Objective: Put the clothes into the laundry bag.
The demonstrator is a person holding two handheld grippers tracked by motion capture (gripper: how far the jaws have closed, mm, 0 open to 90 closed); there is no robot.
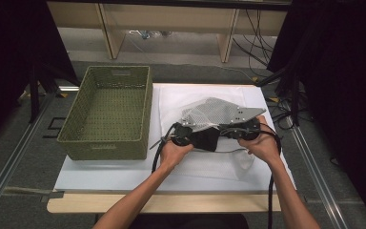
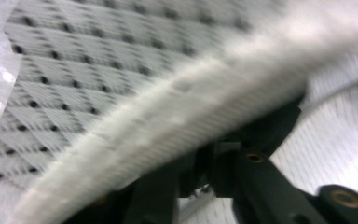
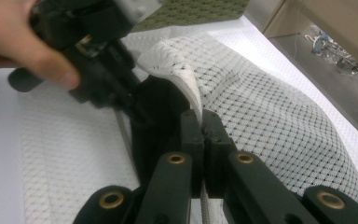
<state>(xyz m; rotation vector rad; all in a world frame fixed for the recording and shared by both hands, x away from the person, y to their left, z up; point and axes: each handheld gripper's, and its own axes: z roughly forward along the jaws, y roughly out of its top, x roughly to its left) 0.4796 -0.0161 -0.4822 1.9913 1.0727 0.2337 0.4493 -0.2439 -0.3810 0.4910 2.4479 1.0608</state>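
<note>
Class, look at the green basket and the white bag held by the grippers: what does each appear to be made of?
Green basket: looks like woven wicker or plastic cord, matte; the regular weave shows. White bag: seems a soft synthetic mesh fabric, with diamond netting, holes and a thicker hem.

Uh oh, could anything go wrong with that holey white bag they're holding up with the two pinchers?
Maybe a couple of things. The right hand-held gripper pinches only the thin white edge band of the mesh bag, so that strip might slip out. The left hand-held gripper sits very close beside it at the dark opening, so the two could bump. The bag also hangs off to one side of the green basket, so if it drops, it would probably land on the table.
</note>
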